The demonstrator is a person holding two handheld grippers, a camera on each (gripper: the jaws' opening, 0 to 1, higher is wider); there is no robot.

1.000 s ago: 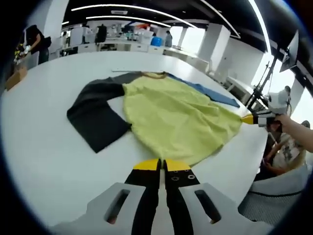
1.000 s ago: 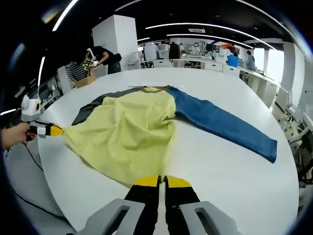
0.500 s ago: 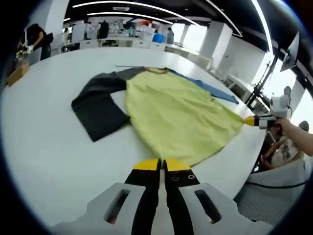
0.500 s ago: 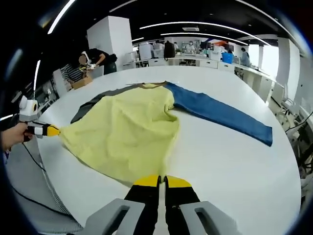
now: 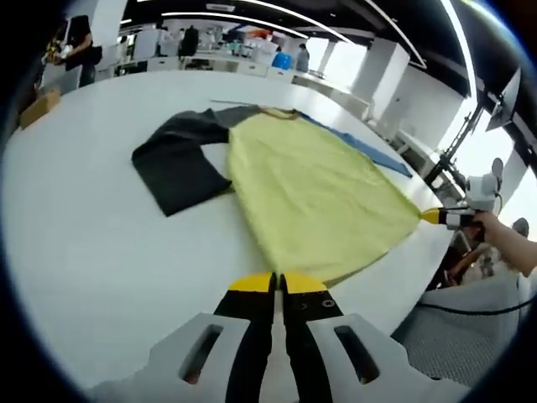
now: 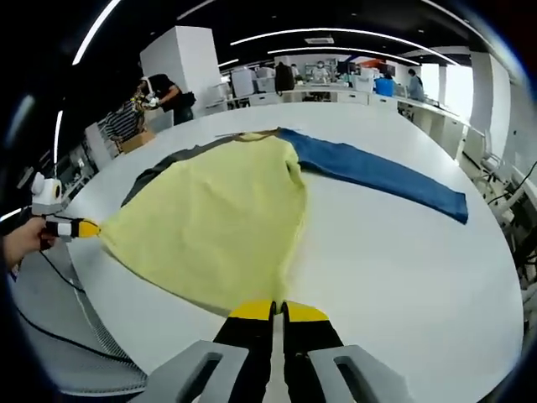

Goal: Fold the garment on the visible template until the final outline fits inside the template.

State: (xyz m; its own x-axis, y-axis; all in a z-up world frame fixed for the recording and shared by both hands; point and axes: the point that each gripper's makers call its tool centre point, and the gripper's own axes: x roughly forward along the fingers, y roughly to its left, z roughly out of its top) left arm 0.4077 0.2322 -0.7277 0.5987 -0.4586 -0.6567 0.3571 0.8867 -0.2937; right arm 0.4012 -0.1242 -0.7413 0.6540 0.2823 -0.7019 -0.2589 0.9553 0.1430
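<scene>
Right gripper view: garment (image 6: 218, 218) collar points away.

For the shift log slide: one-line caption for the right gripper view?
Both grippers pinch the hem corners of a yellow garment with one blue sleeve outstretched on the white table.

The left gripper view looks from one near hem corner of the yellow garment (image 5: 315, 193) across the white table (image 5: 92, 252) toward the far office. The right gripper view faces the same garment (image 6: 222, 218) from the other hem corner, low and close. Each catches the other gripper at the table edge.
</scene>
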